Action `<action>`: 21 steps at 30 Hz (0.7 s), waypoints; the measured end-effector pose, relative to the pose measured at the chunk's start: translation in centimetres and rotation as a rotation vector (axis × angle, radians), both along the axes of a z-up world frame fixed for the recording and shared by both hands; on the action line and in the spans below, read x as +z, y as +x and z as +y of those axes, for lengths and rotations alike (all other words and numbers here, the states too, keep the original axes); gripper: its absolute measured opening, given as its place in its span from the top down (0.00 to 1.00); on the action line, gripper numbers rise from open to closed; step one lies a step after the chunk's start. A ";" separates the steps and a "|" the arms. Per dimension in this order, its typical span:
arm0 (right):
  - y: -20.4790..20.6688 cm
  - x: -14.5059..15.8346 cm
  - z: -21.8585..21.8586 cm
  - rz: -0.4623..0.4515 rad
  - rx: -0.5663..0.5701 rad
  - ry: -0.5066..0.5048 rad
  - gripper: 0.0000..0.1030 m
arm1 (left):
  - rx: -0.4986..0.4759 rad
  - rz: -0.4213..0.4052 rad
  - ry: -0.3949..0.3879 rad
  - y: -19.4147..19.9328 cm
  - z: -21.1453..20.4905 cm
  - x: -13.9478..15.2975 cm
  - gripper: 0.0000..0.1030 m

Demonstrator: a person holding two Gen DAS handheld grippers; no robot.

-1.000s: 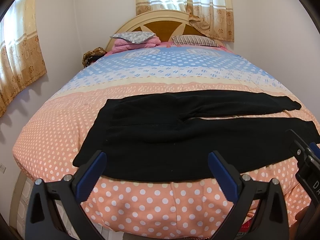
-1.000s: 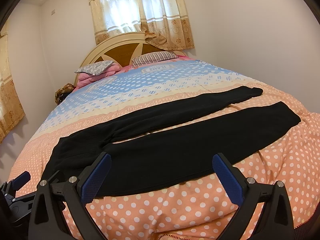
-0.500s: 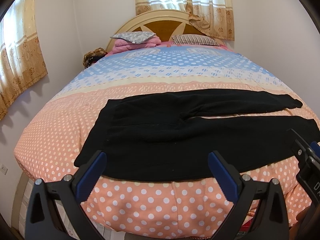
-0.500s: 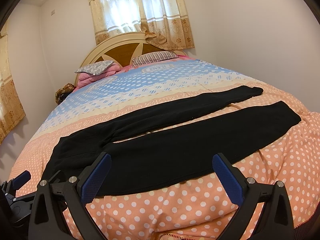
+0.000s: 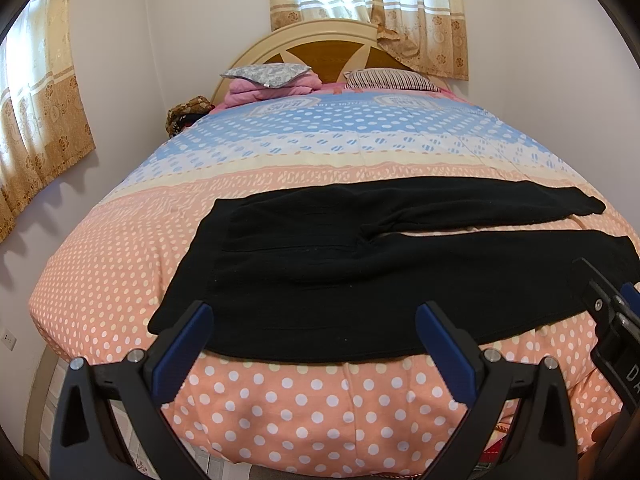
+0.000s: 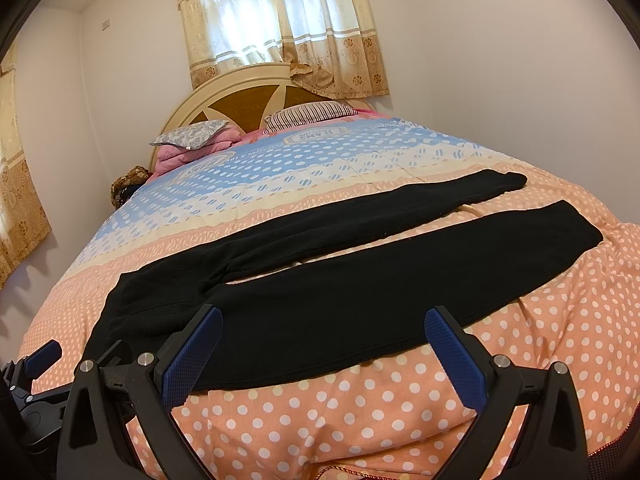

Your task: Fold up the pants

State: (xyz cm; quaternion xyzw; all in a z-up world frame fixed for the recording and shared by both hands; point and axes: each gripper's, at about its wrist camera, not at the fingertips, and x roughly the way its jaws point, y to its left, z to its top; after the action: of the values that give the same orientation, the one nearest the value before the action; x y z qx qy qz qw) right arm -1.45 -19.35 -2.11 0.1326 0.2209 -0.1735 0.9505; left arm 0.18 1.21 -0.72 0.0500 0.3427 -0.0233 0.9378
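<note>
Black pants (image 5: pixel 360 276) lie flat across the foot of the bed, waistband to the left and both legs stretched out to the right (image 6: pixel 360 292). My left gripper (image 5: pixel 314 326) hovers open just in front of the near edge of the waist part, its blue pads empty. My right gripper (image 6: pixel 324 334) is open too, above the near edge of the closer leg, holding nothing. The other gripper shows at the right edge of the left wrist view (image 5: pixel 616 320) and at the lower left of the right wrist view (image 6: pixel 36 364).
The bed (image 5: pixel 140 248) has a polka-dot quilt, peach near me and blue farther back. Pillows (image 5: pixel 272 76) and a wooden headboard (image 5: pixel 332 52) stand at the far end. Curtained windows (image 6: pixel 276 16) and white walls surround it. A dark bundle (image 5: pixel 186 114) sits beside the bed's far left.
The left gripper has risen slightly, so the bed sits a little lower in its view. The pants have not moved and both grippers stay open.
</note>
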 end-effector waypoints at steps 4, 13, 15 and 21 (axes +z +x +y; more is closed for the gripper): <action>0.0 0.0 0.0 0.000 0.001 0.000 0.01 | -0.001 0.001 0.000 0.0 0.0 0.0 0.00; 0.0 0.0 0.0 0.000 0.001 0.000 0.01 | -0.001 0.001 0.001 0.0 0.0 0.0 0.00; 0.0 0.0 -0.1 0.000 0.001 0.001 0.01 | -0.001 0.000 0.001 0.0 0.0 0.0 0.00; 0.0 -0.3 0.0 0.004 0.001 0.002 0.01 | 0.000 0.004 0.002 -0.1 0.0 -0.2 0.00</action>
State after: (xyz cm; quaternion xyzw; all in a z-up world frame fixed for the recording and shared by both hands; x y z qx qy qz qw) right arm -1.47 -19.34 -2.39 0.1332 0.2231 -0.1731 0.9500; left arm 0.10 1.23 -0.87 0.0509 0.3444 -0.0229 0.9371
